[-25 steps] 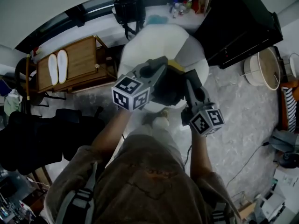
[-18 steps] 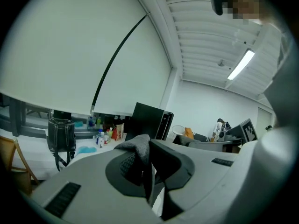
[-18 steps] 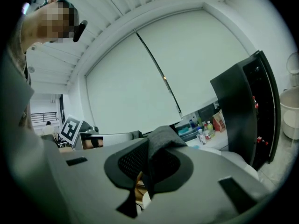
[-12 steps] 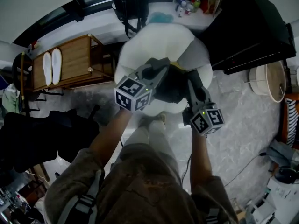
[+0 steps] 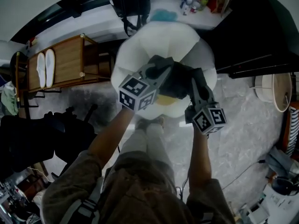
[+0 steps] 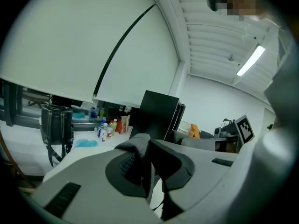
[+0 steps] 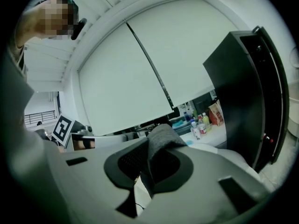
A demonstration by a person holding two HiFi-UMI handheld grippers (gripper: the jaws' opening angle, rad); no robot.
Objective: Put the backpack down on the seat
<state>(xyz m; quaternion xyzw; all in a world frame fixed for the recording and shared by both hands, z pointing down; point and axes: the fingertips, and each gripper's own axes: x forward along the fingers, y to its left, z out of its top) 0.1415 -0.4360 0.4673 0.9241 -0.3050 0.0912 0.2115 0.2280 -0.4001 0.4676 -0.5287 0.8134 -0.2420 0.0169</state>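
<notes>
A dark backpack with a yellow patch hangs between my two grippers over the round white seat. In the head view my left gripper holds it from the left and my right gripper from the right. The left gripper view has the left gripper shut on a dark grey strap that bulges up between the pads. The right gripper pinches a similar grey strap in the right gripper view. Whether the bag's underside touches the cushion is hidden.
A wooden rack with white slippers stands left of the seat. A black handbag hangs behind it beside a counter with bottles. A tall black cabinet is at right, dark clutter at left.
Both grippers and the backpack have moved forward, from the seat's near edge to above its middle. Both grips have stayed the same.
</notes>
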